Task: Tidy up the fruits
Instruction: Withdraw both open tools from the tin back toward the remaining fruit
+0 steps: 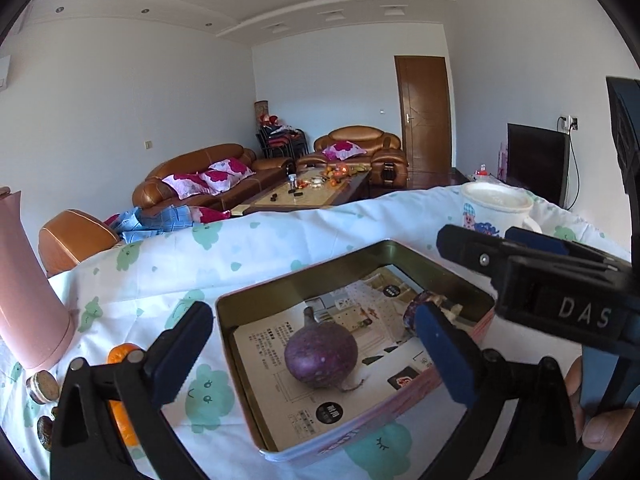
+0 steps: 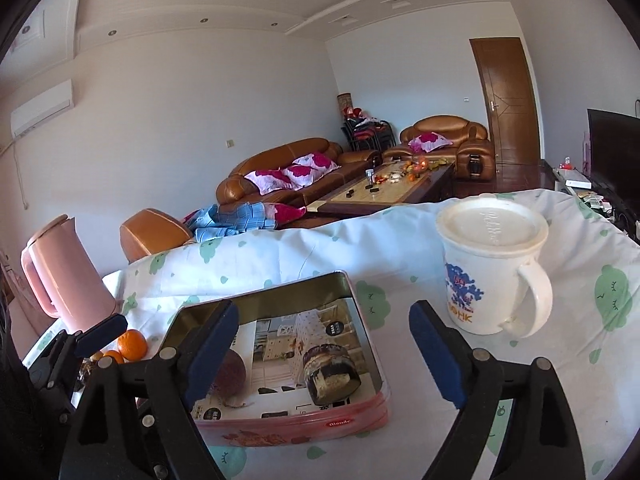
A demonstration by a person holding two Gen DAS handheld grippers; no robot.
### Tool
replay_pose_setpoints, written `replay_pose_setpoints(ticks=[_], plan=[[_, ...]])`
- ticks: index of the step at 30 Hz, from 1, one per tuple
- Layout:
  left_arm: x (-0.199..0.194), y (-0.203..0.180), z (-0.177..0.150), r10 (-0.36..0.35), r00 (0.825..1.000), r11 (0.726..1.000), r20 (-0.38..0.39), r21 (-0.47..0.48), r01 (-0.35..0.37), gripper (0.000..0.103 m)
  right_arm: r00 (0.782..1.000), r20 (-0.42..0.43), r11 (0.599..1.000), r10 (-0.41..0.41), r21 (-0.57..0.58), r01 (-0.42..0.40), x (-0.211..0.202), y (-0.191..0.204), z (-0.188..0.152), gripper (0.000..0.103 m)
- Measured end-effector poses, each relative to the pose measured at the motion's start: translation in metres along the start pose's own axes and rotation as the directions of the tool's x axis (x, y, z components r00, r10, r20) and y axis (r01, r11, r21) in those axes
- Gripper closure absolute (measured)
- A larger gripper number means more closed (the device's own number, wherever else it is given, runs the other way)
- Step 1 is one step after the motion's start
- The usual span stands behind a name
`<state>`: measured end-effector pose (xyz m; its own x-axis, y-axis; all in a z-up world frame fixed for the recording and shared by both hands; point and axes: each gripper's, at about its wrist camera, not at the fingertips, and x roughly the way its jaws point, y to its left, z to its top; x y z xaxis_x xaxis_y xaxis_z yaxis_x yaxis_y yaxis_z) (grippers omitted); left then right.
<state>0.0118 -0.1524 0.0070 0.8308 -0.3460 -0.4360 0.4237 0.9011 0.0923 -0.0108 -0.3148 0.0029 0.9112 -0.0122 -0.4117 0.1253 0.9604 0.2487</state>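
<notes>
Landmark: a rectangular pink metal tin [image 1: 352, 444] with a gold inner wall, lidless, lying on a white tablecloth printed with green cloud shapes [image 1: 256, 248]. A printed paper leaflet [image 1: 276, 344] lines its floor. On the leaflet, toward the tin's near left part, lies a round purple fruit with a short stem [image 1: 321, 354]; toward the tin's right part lies a dark squat round item with a pale crumbly face [image 2: 331, 374], what it is I cannot tell. The left gripper [image 1: 316, 356] hangs over the tin, blue-padded jaws wide apart either side of the purple fruit, touching nothing. The right gripper [image 2: 324, 348] is above the tin's near right corner, jaws also spread, nothing between the pads; in the left wrist view its black body crosses over the tin's right wall. Left of the tin, outside it, sit two small oranges [image 2: 132, 345] on the cloth, and beyond them a tall pink plastic jug with handle [image 2: 66, 276]. Right of the tin stands a white lidded ceramic mug with a blue print [image 2: 490, 272], upright. Past the tin's far side, off the table, brown leather sofas [image 2: 280, 172].
</notes>
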Motion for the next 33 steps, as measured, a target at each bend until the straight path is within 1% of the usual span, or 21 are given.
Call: replay_pose_setpoints(ticks=[3,6,9,10,12,16,20,25,30,33], plan=[[0.002,0.007,-0.001,0.017,1.000,1.000,-0.012,-0.019,-0.017,0.000,0.998,0.018,0.998,-0.061,-0.004,0.061,-0.001,-0.002,0.001,0.015],[-0.005,0.017,-0.002,0.073,0.997,0.997,0.011,-0.036,-0.073,0.000,0.993,0.072,0.995,-0.094,-0.009,0.095,-0.008,-0.002,0.000,0.015],[-0.011,0.024,-0.006,0.156,0.987,0.987,0.029,-0.036,-0.155,0.000,0.975,0.172,0.989,-0.140,-0.025,0.146,-0.023,0.001,0.000,0.015],[-0.012,0.025,-0.007,0.173,0.985,0.985,0.025,-0.035,-0.172,0.000,0.967,0.202,0.986,-0.153,-0.031,0.162,-0.028,0.002,-0.001,0.015],[-0.014,0.031,-0.009,0.183,0.983,0.982,0.020,-0.042,-0.182,0.000,0.957,0.231,0.982,-0.173,-0.038,0.187,-0.033,0.004,-0.002,0.015],[-0.019,0.041,-0.012,0.201,0.979,0.977,0.021,-0.071,-0.199,0.000,0.958,0.217,0.979,-0.187,-0.035,0.199,-0.029,0.007,-0.004,0.015],[-0.028,0.044,-0.017,0.226,0.974,0.972,0.026,-0.073,-0.224,0.000,0.954,0.213,0.971,-0.211,-0.066,0.229,-0.027,0.016,-0.008,0.015],[-0.036,0.051,-0.022,0.232,0.972,0.970,0.027,-0.084,-0.229,0.000,0.953,0.202,0.969,-0.224,-0.053,0.239,-0.034,0.024,-0.015,0.015],[-0.044,0.064,-0.028,0.228,0.973,0.967,0.020,-0.119,-0.224,0.000,0.957,0.191,0.967,-0.218,-0.093,0.239,-0.037,0.037,-0.022,0.015],[-0.050,0.073,-0.033,0.226,0.974,0.967,0.009,-0.123,-0.223,0.000,0.959,0.186,0.966,-0.214,-0.104,0.236,-0.039,0.043,-0.025,0.015]])
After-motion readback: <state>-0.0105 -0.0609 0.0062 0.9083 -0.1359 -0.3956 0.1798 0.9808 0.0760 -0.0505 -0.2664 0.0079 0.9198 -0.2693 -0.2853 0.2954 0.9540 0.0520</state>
